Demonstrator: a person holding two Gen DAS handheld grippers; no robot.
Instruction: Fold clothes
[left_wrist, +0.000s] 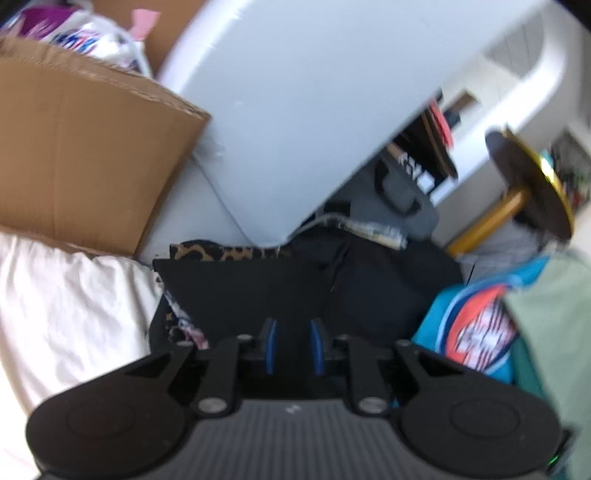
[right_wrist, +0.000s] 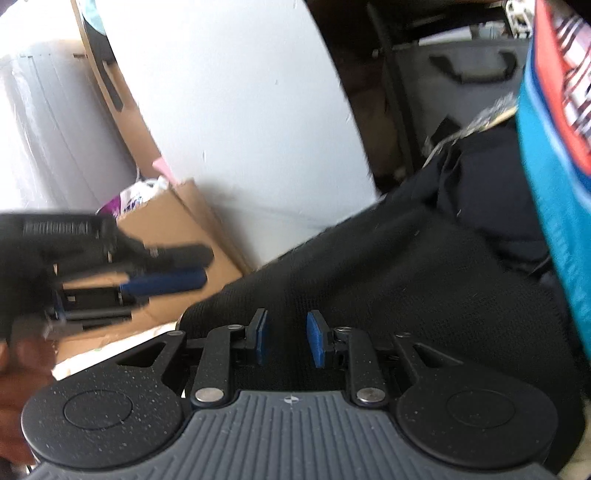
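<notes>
A folded black garment (left_wrist: 251, 291) lies just ahead of my left gripper (left_wrist: 293, 325), whose blue pads stand apart with nothing between them. In the right wrist view the same black cloth (right_wrist: 388, 280) spreads under and ahead of my right gripper (right_wrist: 286, 321), which is open and empty. My left gripper also shows blurred at the left of the right wrist view (right_wrist: 162, 269), above a cardboard box. A blue, orange and white patterned garment (left_wrist: 476, 325) lies at the right; it also shows in the right wrist view (right_wrist: 554, 147).
A cardboard box (left_wrist: 85, 158) and a white cloth (left_wrist: 62, 310) lie at the left. A large white panel (left_wrist: 303, 110) leans behind. A leopard-print cloth (left_wrist: 229, 253), a dark bin (right_wrist: 465, 74), a pale green cloth (left_wrist: 554, 332) and a wooden stool (left_wrist: 517, 192) crowd the back.
</notes>
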